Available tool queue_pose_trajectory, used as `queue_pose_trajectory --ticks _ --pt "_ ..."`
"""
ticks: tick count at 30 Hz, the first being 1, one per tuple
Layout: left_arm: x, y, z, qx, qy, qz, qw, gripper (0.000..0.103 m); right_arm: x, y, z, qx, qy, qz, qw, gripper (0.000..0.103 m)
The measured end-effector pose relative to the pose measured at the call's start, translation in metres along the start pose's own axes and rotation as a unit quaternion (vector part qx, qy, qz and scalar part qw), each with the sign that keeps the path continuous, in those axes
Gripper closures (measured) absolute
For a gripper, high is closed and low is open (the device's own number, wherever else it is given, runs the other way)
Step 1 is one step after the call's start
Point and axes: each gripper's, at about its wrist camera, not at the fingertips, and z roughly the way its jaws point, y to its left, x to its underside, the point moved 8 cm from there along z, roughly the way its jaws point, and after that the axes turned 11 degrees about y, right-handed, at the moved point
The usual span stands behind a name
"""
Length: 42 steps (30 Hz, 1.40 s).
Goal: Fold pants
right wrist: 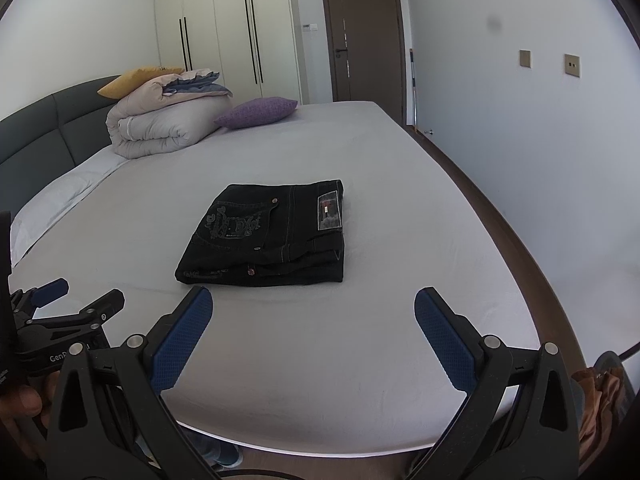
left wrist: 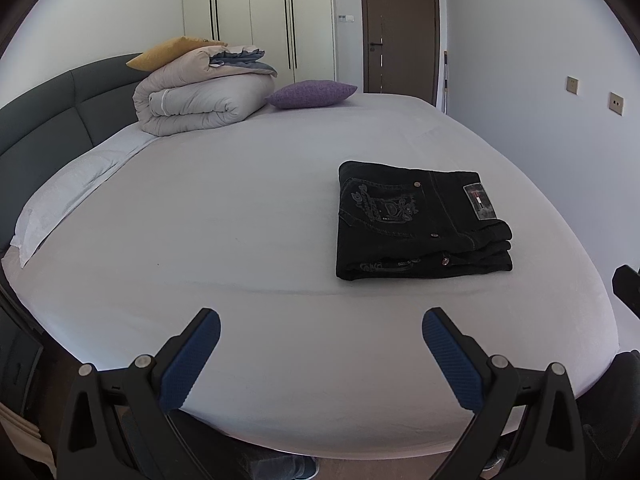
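Black jeans (left wrist: 420, 224) lie folded into a compact rectangle on the white bed sheet (left wrist: 240, 220), back pocket embroidery and waist label facing up. They also show in the right wrist view (right wrist: 268, 236). My left gripper (left wrist: 320, 320) is open and empty, held above the near edge of the bed, down and left of the jeans. My right gripper (right wrist: 312, 300) is open and empty, just short of the jeans' near edge. The left gripper (right wrist: 76, 296) also shows at the left of the right wrist view.
A rolled beige duvet (left wrist: 200, 100) with a yellow pillow (left wrist: 168, 52) on it and a purple cushion (left wrist: 312, 94) sit at the far end by the dark headboard (left wrist: 60, 120). A white pillow (left wrist: 68, 188) lies left. Wardrobes and a brown door (left wrist: 400, 28) stand behind.
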Motion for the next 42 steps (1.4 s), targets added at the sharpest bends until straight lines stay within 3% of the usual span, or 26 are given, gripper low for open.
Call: queue_pose_trajectory --ticks 42 --pt "0.004 -0.003 0.005 0.007 0.011 0.001 0.9999 0.000 0.005 0.004 0.020 -0.001 0.017 0.003 1.000 0.000"
